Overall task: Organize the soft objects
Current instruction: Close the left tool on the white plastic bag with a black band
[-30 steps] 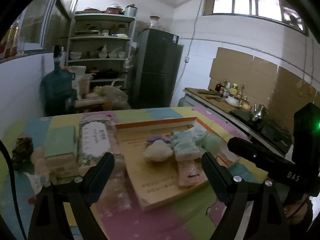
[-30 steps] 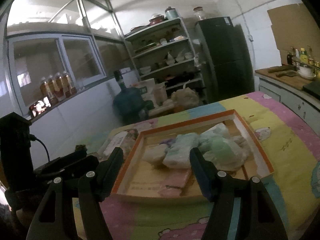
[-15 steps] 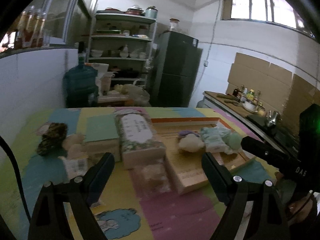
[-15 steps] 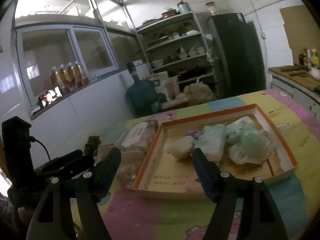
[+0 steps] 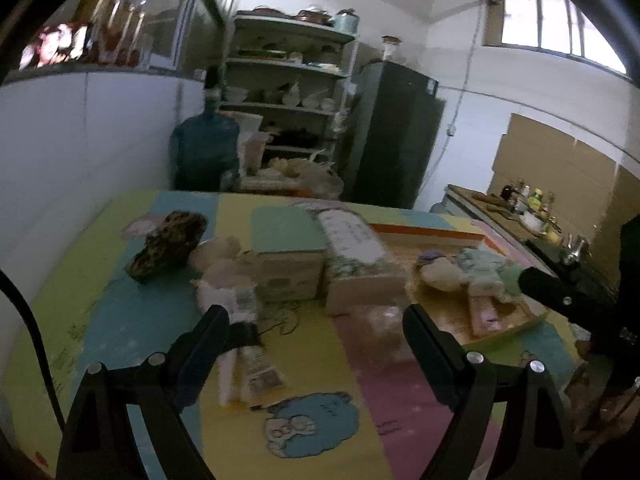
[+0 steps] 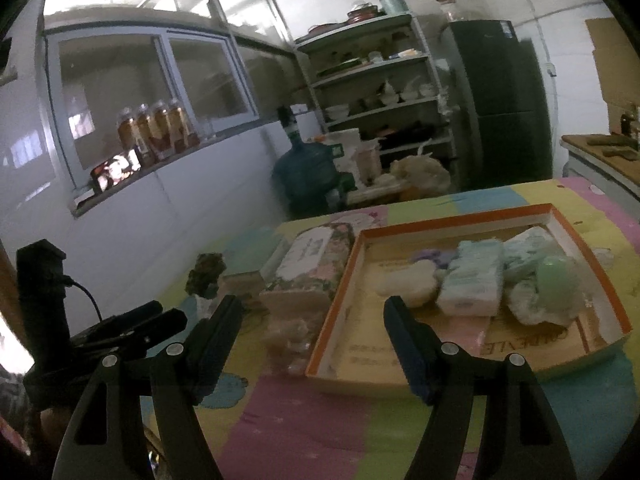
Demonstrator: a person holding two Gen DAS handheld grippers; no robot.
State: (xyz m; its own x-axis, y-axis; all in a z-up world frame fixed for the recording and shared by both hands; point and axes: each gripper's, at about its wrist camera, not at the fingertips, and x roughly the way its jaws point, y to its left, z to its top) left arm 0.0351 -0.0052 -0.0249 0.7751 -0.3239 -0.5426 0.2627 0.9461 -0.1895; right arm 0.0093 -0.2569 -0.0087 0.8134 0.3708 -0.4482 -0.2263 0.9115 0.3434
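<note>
An orange-rimmed shallow box (image 6: 460,218) lies on the colourful mat and holds soft packs: a white lump (image 6: 408,286), a tissue pack (image 6: 472,282) and a green-and-white bundle (image 6: 548,284). The box also shows in the left wrist view (image 5: 432,234). Left of it lie a floral tissue pack (image 5: 352,240), a green-topped box (image 5: 286,232), a leopard-print soft thing (image 5: 168,244), a cream fluffy item (image 5: 218,256) and a small packet (image 5: 248,364). My left gripper (image 5: 316,332) is open above the packet. My right gripper (image 6: 312,320) is open and empty before the box's near left corner.
A clear crinkly bag (image 6: 288,336) lies on the mat between the floral pack and the box. A blue water jug (image 6: 308,168), shelves (image 6: 380,68) and a dark fridge (image 6: 500,100) stand behind the table. A counter with bottles (image 5: 524,200) runs along the right.
My left gripper has swung left, from over the orange-rimmed box to over the packet and loose soft items. My right gripper has shifted left too. Both stay open and empty.
</note>
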